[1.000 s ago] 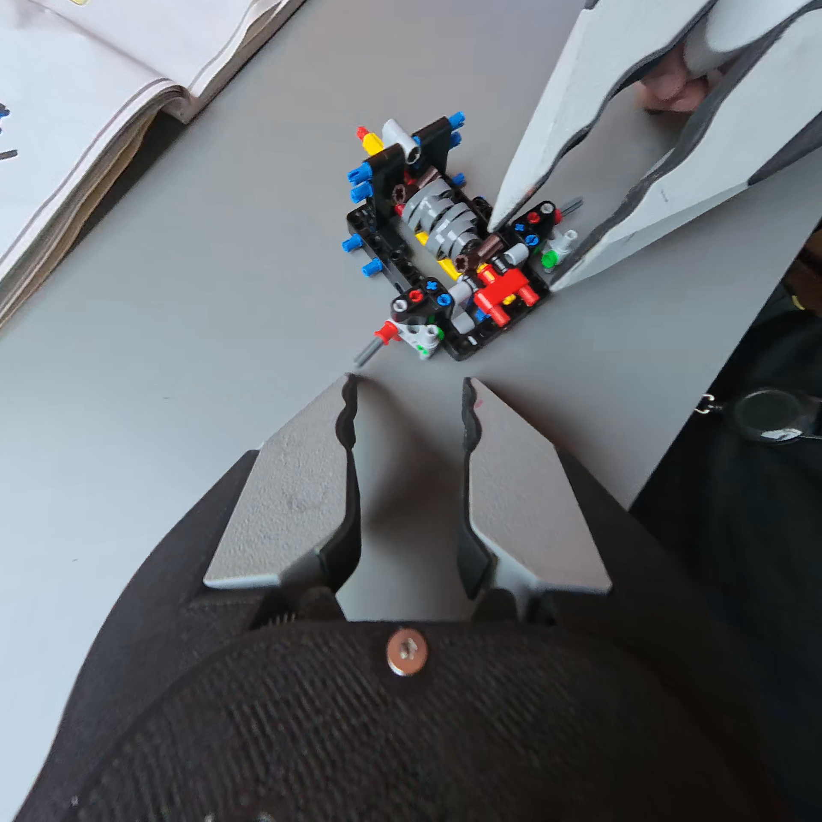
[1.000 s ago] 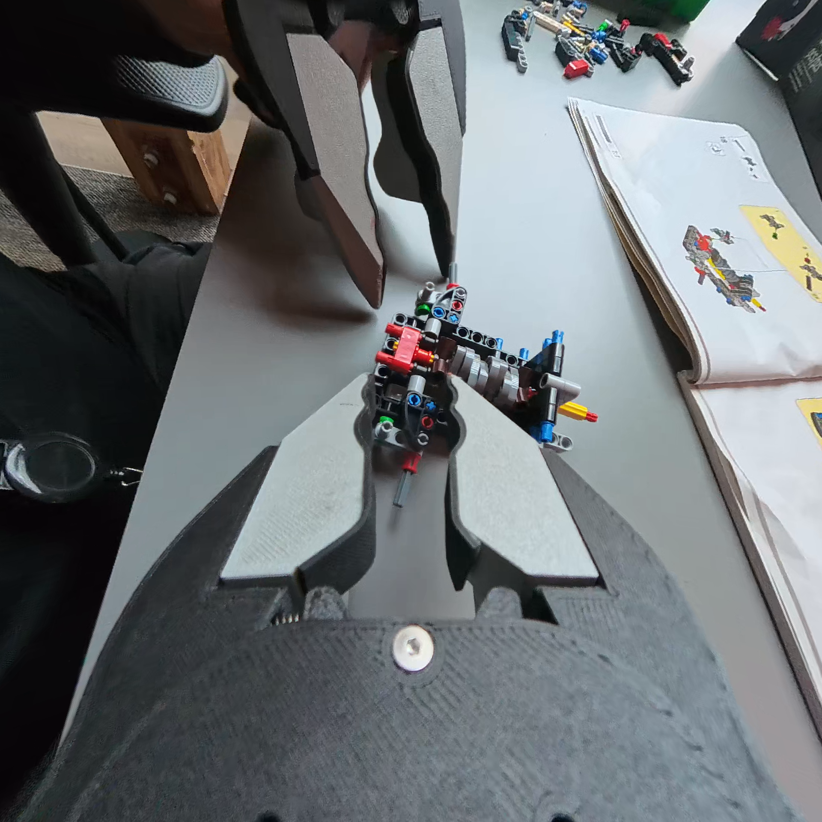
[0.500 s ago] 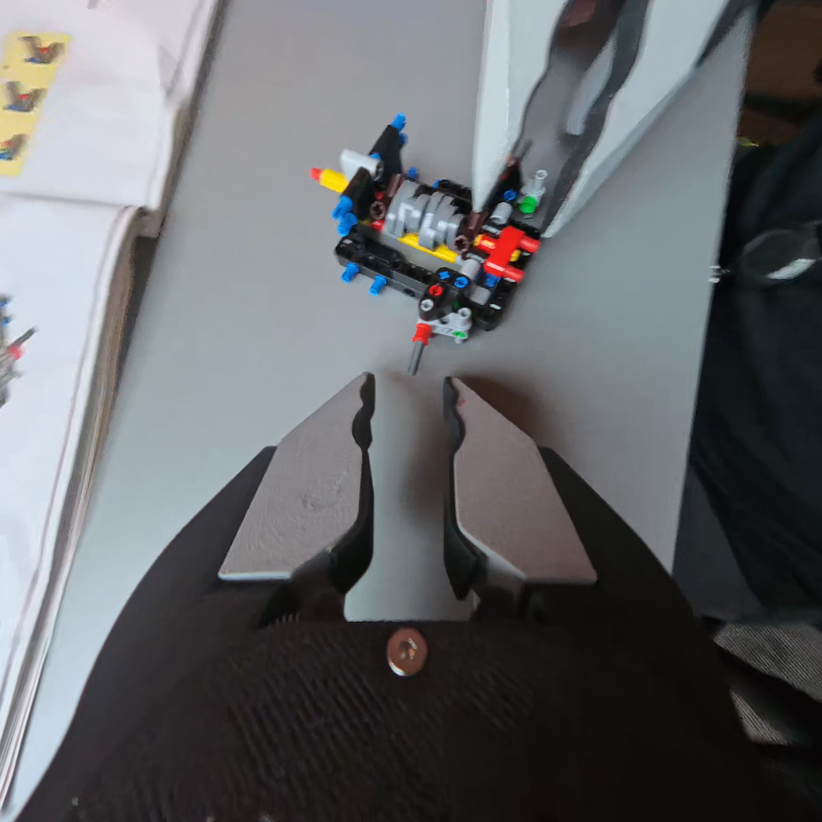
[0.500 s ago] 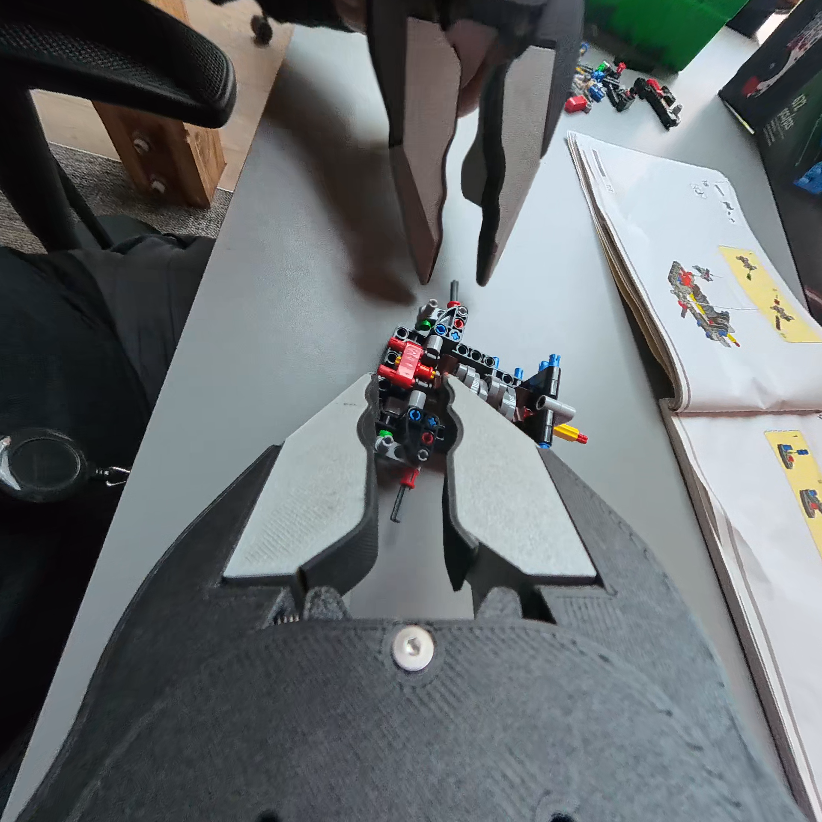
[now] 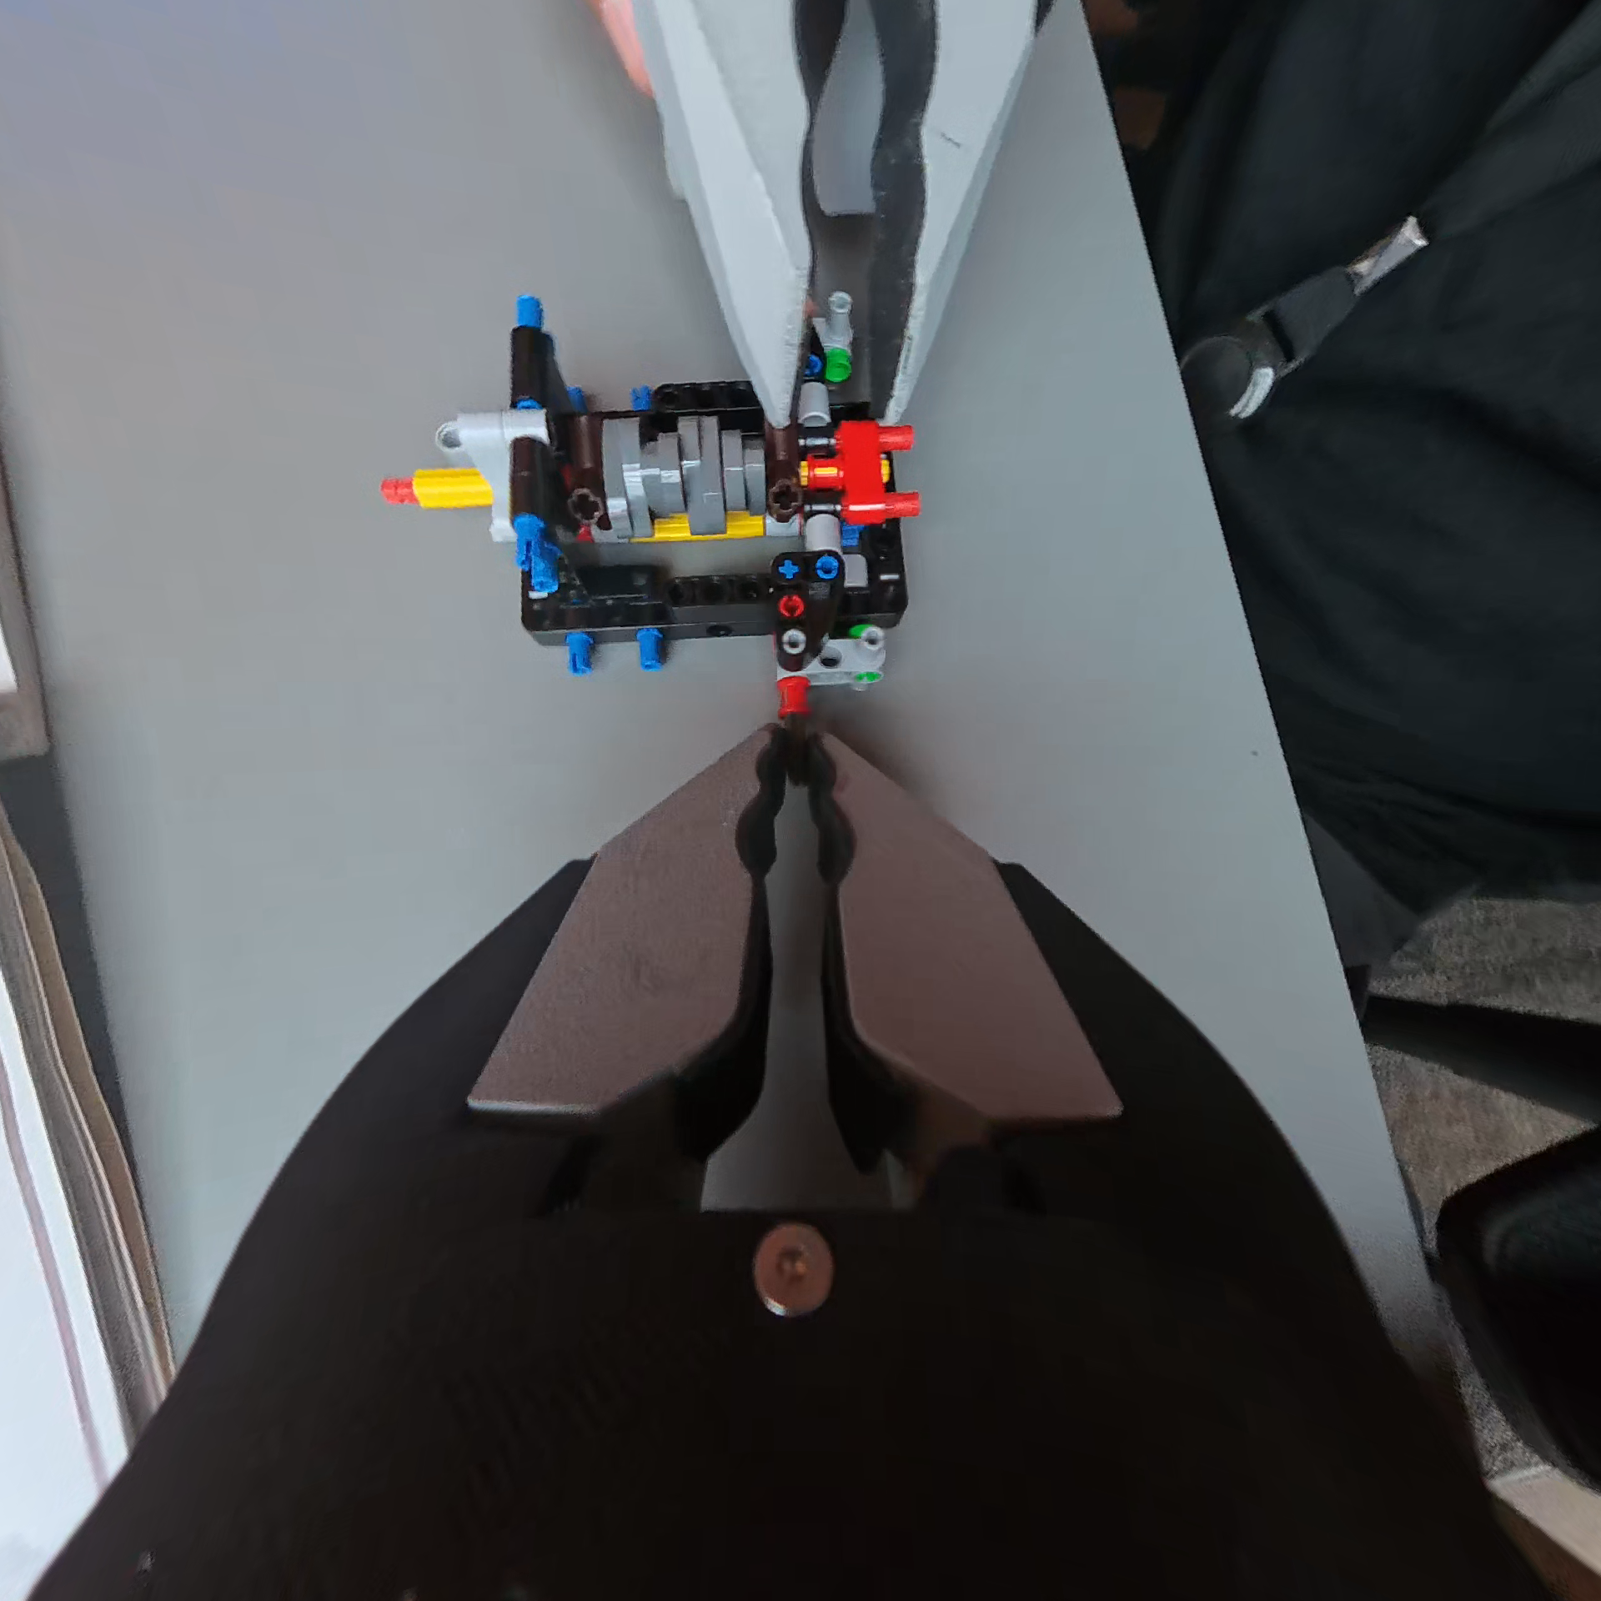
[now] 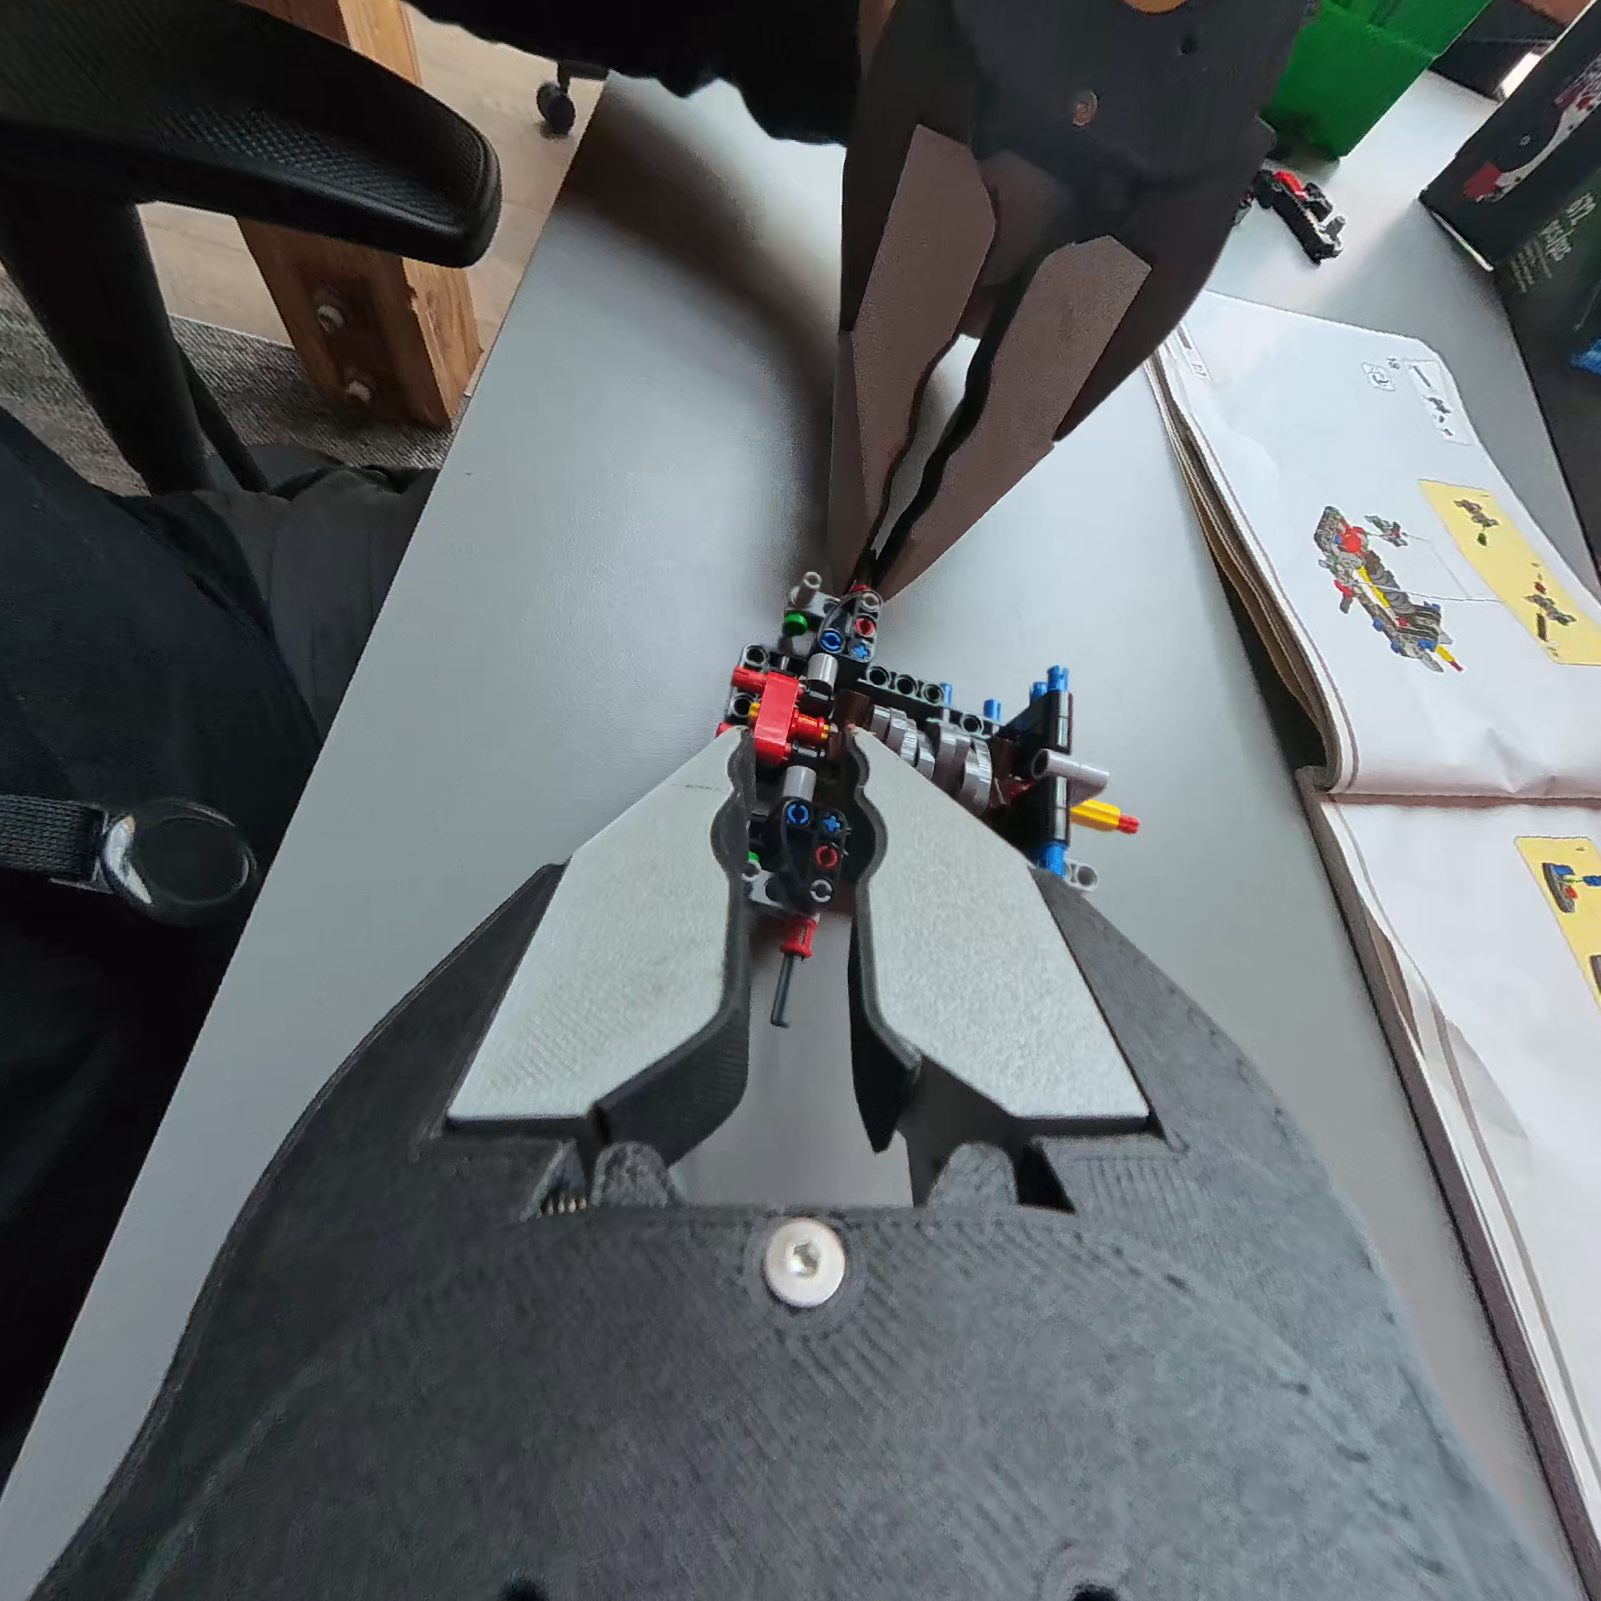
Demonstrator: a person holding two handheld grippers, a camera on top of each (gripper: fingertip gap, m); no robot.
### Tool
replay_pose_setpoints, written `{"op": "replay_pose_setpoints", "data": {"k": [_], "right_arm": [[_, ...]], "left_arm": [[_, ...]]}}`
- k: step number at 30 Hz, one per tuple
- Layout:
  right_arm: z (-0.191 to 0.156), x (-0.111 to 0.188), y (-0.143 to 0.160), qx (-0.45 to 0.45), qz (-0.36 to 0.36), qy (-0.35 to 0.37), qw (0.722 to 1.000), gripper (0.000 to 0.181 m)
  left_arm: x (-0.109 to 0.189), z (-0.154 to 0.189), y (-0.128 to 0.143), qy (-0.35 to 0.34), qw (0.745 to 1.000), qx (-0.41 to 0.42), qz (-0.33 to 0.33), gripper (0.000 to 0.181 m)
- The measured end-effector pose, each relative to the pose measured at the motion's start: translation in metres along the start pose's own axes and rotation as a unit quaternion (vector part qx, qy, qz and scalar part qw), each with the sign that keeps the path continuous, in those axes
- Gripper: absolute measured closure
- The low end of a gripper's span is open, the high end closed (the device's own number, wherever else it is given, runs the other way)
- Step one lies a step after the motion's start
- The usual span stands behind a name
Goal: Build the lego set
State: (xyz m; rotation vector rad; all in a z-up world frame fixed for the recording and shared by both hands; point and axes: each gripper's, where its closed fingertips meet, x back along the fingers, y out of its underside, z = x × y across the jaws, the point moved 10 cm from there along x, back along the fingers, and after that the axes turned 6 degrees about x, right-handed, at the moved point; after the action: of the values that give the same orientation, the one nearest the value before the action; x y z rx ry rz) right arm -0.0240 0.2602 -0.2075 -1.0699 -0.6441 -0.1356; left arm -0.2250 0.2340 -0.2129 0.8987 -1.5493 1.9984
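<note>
Left tool (image 5: 795, 747) pinches thin axle of lego model (image 5: 693, 511); right tool (image 6: 797, 745) clamps model's end, on tabletop (image 5: 260, 433).

Grey counter (image 6: 606, 537), matte, near edge running along the left of the right wrist view.

Left of counter: black office chair armrest (image 6: 260, 165), padded and textured, far left. Behind it a light wooden post (image 6: 372, 320) with two bolts, standing on grey carpet (image 6: 251, 398). A chair caster (image 6: 554, 108) farther off on pale wood flooring.

Far right: a green container (image 6: 1360, 78) on the counter, partly cut off.

Near left: a person's dark clothing (image 6: 130, 650), with a round black badge reel (image 6: 178, 862) on a strap lying against it.
</note>
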Motion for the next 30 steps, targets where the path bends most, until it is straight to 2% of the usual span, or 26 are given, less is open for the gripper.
{"op": "replay_pose_setpoints", "data": {"k": [3, 4, 5, 9, 11, 14, 17, 21, 23, 26, 30], "right_arm": [[0.0, 0.004, 0.002, -0.01, 0.01, -0.005, 1.0, 0.164], [0.001, 0.007, 0.003, -0.018, 0.015, -0.003, 1.0, 0.152], [0.003, 0.011, 0.004, -0.029, 0.019, -0.005, 0.999, 0.149], [0.009, 0.045, 0.023, -0.06, 0.017, 0.001, 0.998, 0.155], [0.008, 0.053, 0.035, -0.085, -0.004, -0.024, 0.996, 0.153], [0.006, 0.051, 0.039, -0.094, -0.006, -0.03, 0.995, 0.152], [0.004, 0.041, 0.036, -0.081, -0.016, -0.032, 0.996, 0.164], [0.003, 0.029, 0.037, -0.058, -0.05, -0.036, 0.996, 0.168], [0.003, 0.027, 0.036, -0.056, -0.049, -0.034, 0.997, 0.178], [0.004, 0.026, 0.036, -0.053, -0.052, -0.032, 0.997, 0.178], [0.006, 0.025, 0.036, -0.055, -0.055, -0.029, 0.997, 0.178]], "left_arm": [[-0.003, -0.001, -0.006, 0.019, 0.999, -0.016, -0.02, 0.18], [-0.004, -0.002, -0.007, 0.019, 1.0, -0.009, -0.023, 0.18], [-0.004, -0.002, -0.008, 0.021, 0.999, 0.003, -0.024, 0.18], [-0.005, 0.004, -0.005, -0.011, 1.0, 0.021, -0.02, 0.174], [-0.005, 0.01, -0.003, -0.032, 0.999, 0.014, -0.014, 0.168], [-0.003, 0.012, -0.004, -0.06, 0.998, 0.021, 0.002, 0.154], [0.0, 0.014, -0.006, -0.054, 0.998, 0.029, 0.027, 0.168], [-0.008, 0.012, -0.004, -0.063, 0.997, 0.044, 0.009, 0.169], [-0.012, 0.012, -0.005, -0.072, 0.996, 0.047, 0.011, 0.172], [-0.015, 0.015, -0.007, -0.088, 0.995, 0.051, 0.013, 0.177], [-0.015, 0.018, -0.008, -0.107, 0.988, 0.108, 0.013, 0.176]]}}
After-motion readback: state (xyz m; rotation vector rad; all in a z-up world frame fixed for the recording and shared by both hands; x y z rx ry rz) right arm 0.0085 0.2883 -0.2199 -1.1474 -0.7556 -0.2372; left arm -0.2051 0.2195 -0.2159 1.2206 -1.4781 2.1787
